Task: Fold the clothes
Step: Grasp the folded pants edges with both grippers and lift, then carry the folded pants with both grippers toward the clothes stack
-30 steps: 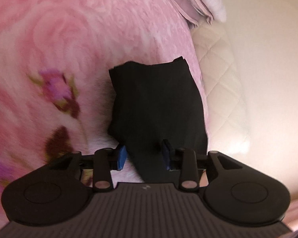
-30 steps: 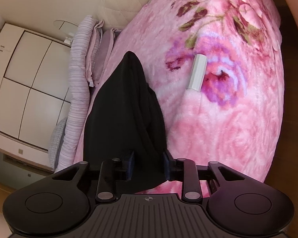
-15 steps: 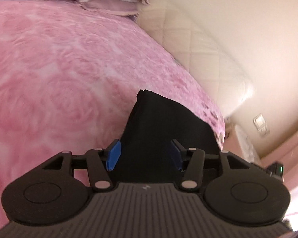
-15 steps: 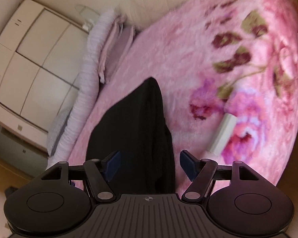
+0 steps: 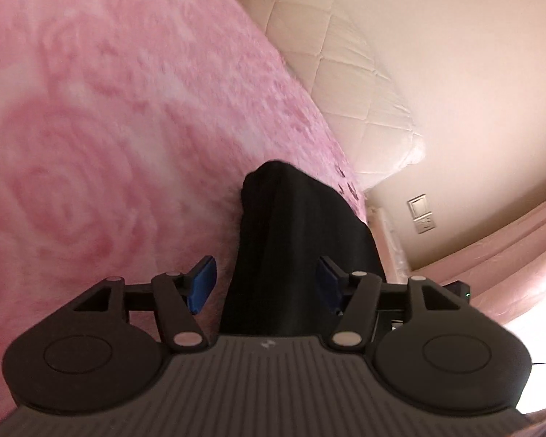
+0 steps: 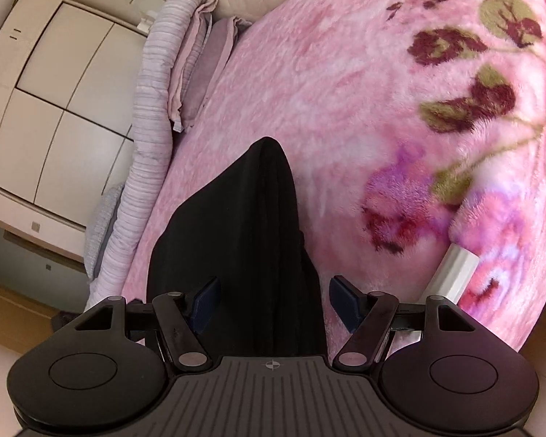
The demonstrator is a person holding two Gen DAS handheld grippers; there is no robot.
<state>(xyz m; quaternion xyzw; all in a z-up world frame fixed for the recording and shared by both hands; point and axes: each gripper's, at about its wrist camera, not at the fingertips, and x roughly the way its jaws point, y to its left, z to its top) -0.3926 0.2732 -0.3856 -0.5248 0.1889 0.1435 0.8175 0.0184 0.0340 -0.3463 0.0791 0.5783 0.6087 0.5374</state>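
A folded black garment lies on the pink flowered blanket, near the bed's edge. In the left wrist view my left gripper hangs over its near end; its jaws are opening, the cloth runs between the blue pads and neither pad presses on it. The right wrist view shows the same garment from the other side as a dark wedge. My right gripper stands wide open over it, pads apart from the cloth.
A white oblong object lies on the blanket right of the right gripper. Folded lilac bedding is piled along the bed's far edge, with white cupboard doors behind. A quilted cream headboard and wall flank the left side.
Both grippers opened and let go of the black garment, which now lies flat. The left gripper swung and rolled toward the bed's edge; the right shifted sideways along the garment.
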